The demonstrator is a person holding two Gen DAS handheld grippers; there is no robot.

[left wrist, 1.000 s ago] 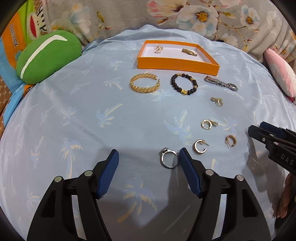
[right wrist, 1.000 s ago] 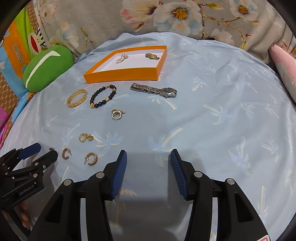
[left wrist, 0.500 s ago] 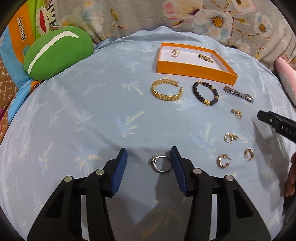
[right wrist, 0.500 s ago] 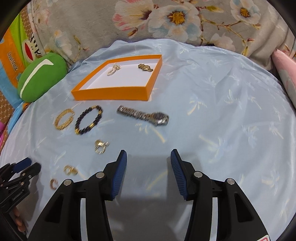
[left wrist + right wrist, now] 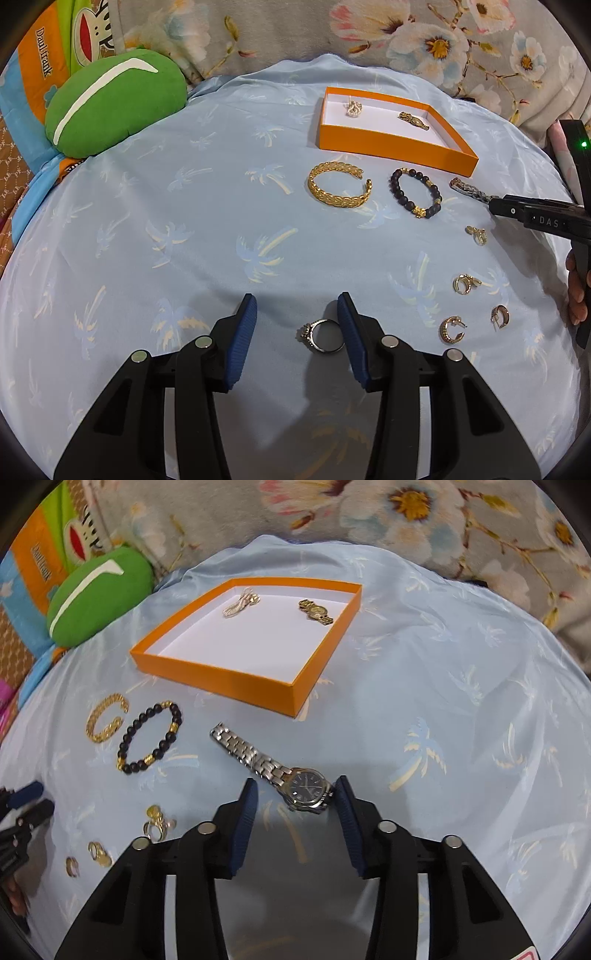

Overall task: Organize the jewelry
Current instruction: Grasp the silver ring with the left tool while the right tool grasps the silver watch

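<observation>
The left tongs (image 5: 295, 325) stand spread, their ribbed blue pads (image 5: 242, 338) either side of a thin silver ring (image 5: 322, 335) with a small stone cluster; the ring lies flat on the glossy palm-print sheet (image 5: 184, 229), just beside the right pad. The right tongs (image 5: 293, 805) also gape, the round, dark-faced steel watch (image 5: 306, 789) between their tips, its linked band trailing toward the shallow orange cardboard box (image 5: 221, 672) beyond.

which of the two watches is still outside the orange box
The silver watch with the dark blue dial, lying on the blue cloth between the right gripper fingers. The smaller gold watch already lies inside the orange box.
</observation>
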